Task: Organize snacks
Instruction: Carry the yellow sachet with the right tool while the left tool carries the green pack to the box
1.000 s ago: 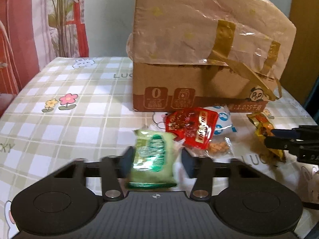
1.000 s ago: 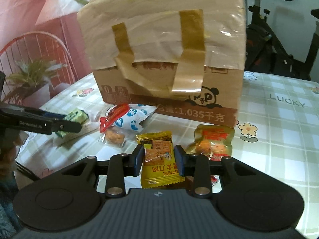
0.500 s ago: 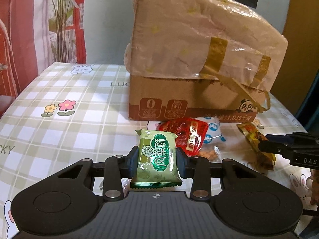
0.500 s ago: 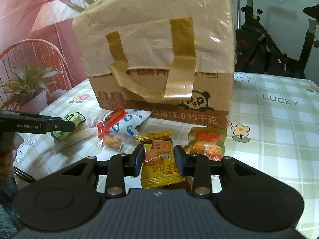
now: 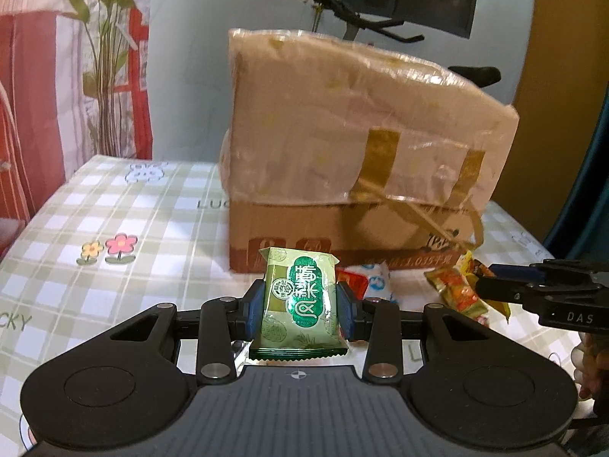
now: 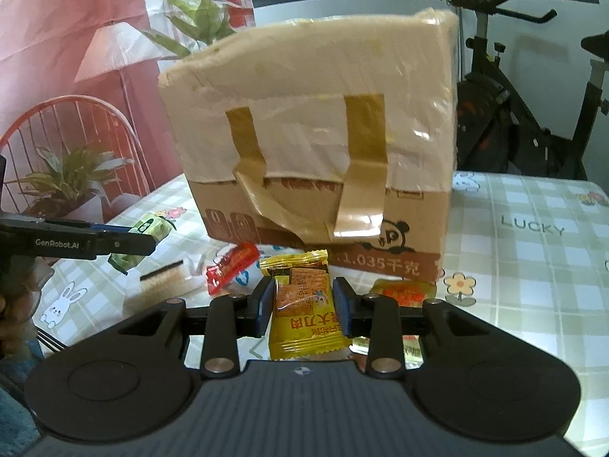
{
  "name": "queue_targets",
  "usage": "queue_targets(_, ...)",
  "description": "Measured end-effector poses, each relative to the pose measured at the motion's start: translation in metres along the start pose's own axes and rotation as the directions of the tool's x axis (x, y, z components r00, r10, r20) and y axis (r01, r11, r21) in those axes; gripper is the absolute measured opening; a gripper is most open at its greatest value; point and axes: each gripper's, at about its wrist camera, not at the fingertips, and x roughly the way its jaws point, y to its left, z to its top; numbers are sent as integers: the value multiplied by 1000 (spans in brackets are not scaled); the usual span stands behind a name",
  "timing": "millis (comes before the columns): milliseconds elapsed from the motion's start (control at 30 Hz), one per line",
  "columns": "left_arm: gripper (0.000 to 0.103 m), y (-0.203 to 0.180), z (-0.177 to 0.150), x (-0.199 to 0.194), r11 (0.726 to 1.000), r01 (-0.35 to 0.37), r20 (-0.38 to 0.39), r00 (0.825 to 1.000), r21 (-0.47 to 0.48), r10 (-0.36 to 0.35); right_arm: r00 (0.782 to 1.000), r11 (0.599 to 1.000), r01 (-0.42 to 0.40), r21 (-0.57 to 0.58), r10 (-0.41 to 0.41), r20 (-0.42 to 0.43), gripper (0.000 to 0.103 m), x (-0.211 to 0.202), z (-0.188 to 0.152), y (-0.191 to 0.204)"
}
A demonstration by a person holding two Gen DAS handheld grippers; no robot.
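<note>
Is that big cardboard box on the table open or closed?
Cannot tell. The cardboard box is wrapped in clear plastic with brown tape strips down its front, but neither view shows its top.

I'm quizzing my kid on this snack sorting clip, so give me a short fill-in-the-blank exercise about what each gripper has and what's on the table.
1. The left gripper is shut on a snack packet whose wrapper is mostly ____.
2. The right gripper holds a packet whose wrapper is ____.
3. Both grippers face a large taped ____ box.
4. The checked tablecloth carries the printed word ____.

Missing words: green; yellow; cardboard; LUCKY
</note>
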Motion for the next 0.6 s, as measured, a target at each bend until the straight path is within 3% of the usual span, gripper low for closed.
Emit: queue_targets(600, 41, -16, 38, -23, 997, 57, 138, 988, 49, -63, 988, 998, -1, -67, 12, 153, 36, -32, 40, 17)
